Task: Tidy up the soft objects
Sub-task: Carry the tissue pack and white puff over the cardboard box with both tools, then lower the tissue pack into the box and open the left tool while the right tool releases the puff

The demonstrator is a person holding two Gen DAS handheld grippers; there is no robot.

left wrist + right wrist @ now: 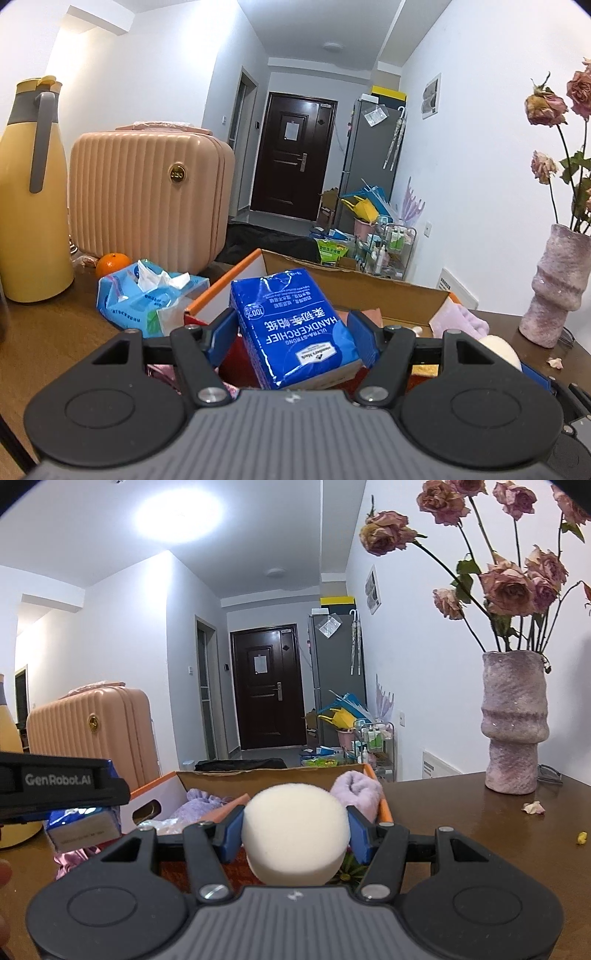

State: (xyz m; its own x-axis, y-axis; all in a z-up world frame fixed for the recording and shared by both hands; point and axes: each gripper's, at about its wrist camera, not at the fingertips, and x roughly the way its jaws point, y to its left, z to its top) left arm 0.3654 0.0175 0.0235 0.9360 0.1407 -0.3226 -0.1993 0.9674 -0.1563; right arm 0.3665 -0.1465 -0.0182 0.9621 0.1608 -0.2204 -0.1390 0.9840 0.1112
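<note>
My left gripper (pixel 291 338) is shut on a blue handkerchief pack (pixel 295 325), held tilted just in front of the cardboard box (pixel 354 284) with an orange rim. My right gripper (pixel 295 830) is shut on a round cream sponge (pixel 295 823), also in front of the box (pixel 258 775). Inside the box lie a rolled lilac towel (pixel 358 794) and a purple cloth (pixel 199 805). In the right wrist view the left gripper's body (pixel 55 786) shows at the left edge with the blue pack (pixel 85 823). The sponge (pixel 498 350) shows at the right of the left wrist view.
On the wooden table (pixel 480 830) stand a pink ribbed case (pixel 147 199), a yellow jug (pixel 33 192), an orange (pixel 112 262) and a light blue tissue pack (pixel 147 299) to the left. A pink vase (pixel 513 723) of dried roses stands to the right, with fallen petals (pixel 533 806) near it.
</note>
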